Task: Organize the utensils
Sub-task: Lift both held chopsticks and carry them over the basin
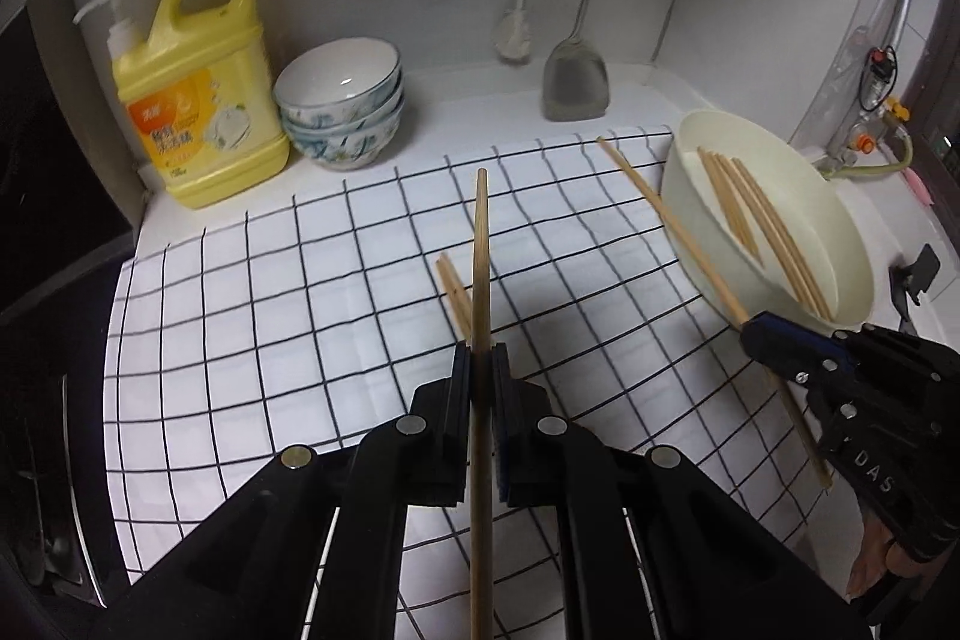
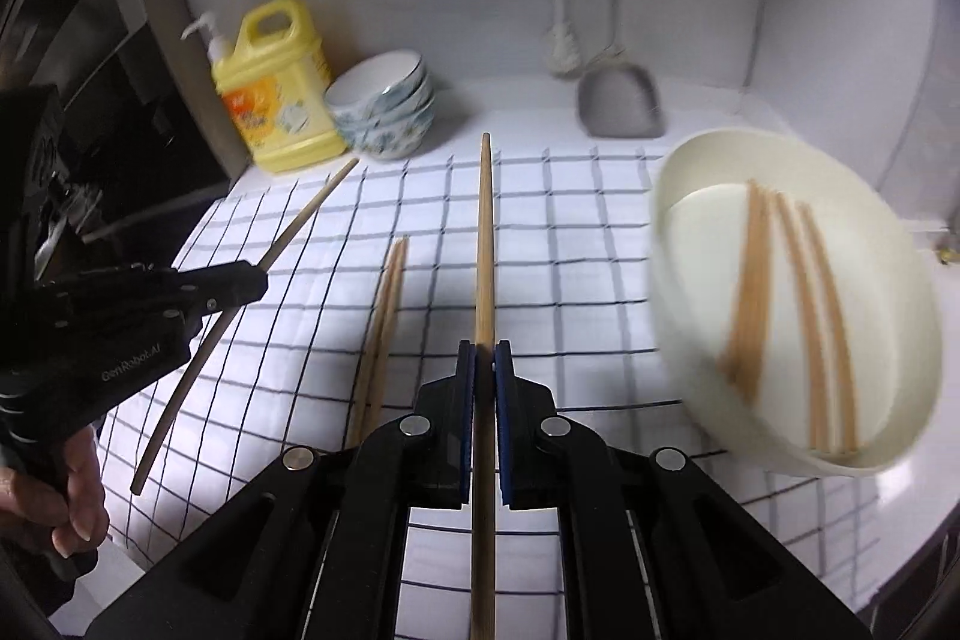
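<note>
My left gripper [image 1: 480,347] is shut on a wooden chopstick [image 1: 480,250] that points up and forward over the checked cloth [image 1: 300,310]. My right gripper [image 2: 485,345] is shut on another chopstick [image 2: 485,232]. Each gripper also shows in the other's view: the right one [image 1: 750,325] beside the cream bowl [image 1: 852,244], the left one [image 2: 261,277] at the left. Several chopsticks [image 1: 762,226] lie inside the cream bowl [image 2: 900,280]. A pair of chopsticks [image 2: 384,304] lies on the cloth between the grippers, and shows in the left view [image 1: 453,292].
A yellow detergent bottle [image 1: 198,88] and stacked patterned bowls [image 1: 342,106] stand at the back left. A metal spatula [image 1: 576,82] and a brush [image 1: 516,34] hang on the back wall. A gas pipe with valve [image 1: 882,64] is at the right.
</note>
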{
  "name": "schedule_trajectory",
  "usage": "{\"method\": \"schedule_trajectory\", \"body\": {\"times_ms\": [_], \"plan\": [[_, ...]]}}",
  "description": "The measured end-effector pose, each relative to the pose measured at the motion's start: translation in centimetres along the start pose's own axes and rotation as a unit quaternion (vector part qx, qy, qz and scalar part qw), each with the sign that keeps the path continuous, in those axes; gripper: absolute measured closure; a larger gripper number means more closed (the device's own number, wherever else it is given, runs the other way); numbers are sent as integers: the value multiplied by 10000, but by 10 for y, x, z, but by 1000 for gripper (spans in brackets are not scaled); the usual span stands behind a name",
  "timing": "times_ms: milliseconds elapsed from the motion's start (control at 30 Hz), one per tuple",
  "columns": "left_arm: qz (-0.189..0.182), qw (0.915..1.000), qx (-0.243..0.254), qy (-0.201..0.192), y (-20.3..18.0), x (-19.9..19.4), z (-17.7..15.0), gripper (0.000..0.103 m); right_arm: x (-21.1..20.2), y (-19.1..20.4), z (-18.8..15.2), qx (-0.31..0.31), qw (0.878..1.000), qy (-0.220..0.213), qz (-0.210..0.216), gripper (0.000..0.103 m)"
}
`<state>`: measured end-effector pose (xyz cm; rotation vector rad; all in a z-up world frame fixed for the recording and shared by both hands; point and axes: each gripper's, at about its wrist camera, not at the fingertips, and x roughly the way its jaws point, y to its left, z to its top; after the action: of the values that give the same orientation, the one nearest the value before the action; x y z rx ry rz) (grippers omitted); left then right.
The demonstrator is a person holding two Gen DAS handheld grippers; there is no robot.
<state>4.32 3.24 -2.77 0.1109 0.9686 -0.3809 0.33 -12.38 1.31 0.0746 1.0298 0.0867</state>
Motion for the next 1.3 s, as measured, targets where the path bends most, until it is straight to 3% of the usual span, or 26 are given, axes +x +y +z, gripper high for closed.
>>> {"method": "schedule_trajectory", "body": {"times_ms": [333,667,867,1067,1300], "plan": [[-343,9981,501,-129,-29,-8,24,96,-47,-31,9,434,9965,-429,-574,97],[-802,9898,1090,-448,-64,-35,52,96,-84,-54,6,1032,9873,-833,-878,97],[-1043,9833,1359,-614,-105,-42,65,96,-97,-83,3,1322,9822,-905,-976,97],[-1122,9810,1428,-677,-152,-25,80,96,-98,-126,9,1398,9810,-940,-966,97],[-1185,9826,1366,-428,-204,23,102,96,-76,-181,13,1579,9811,-759,-824,97]]}}
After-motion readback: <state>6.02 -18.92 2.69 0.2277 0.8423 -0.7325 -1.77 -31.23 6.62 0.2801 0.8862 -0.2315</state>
